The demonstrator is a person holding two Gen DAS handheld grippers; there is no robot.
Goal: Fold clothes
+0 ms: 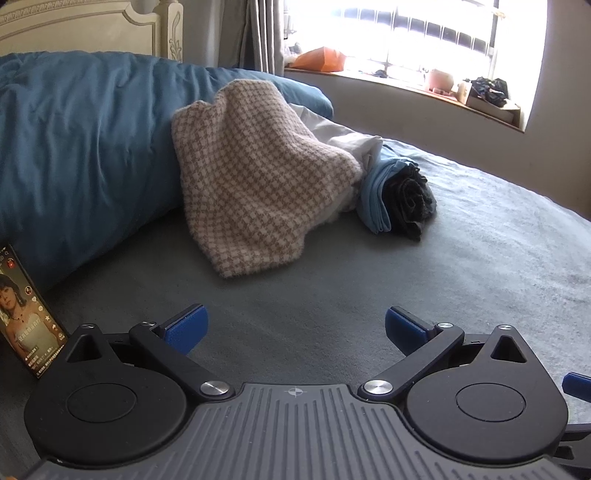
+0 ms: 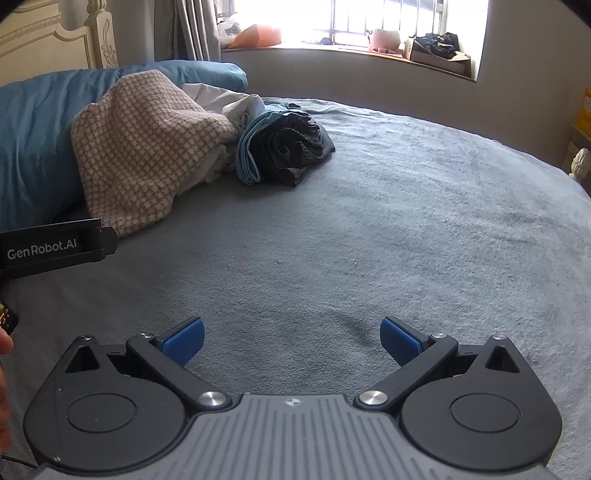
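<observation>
A heap of clothes lies on the grey bed sheet [image 1: 461, 280]: a beige houndstooth garment [image 1: 258, 184] leans on the blue duvet, with white cloth [image 1: 343, 140], a light blue garment [image 1: 373, 195] and a dark grey rolled garment [image 1: 413, 199] beside it. The same heap shows in the right wrist view: houndstooth [image 2: 140, 155], light blue [image 2: 247, 155], dark grey [image 2: 291, 147]. My left gripper [image 1: 295, 328] is open and empty over the sheet, short of the heap. My right gripper [image 2: 291, 336] is open and empty, farther from the heap.
A blue duvet [image 1: 74, 140] is bunched at the left before a cream headboard [image 1: 92, 26]. A phone [image 1: 26, 314] stands at the left edge. The left gripper's body [image 2: 51, 243] shows at the left in the right wrist view. A window sill [image 2: 369, 51] holds items.
</observation>
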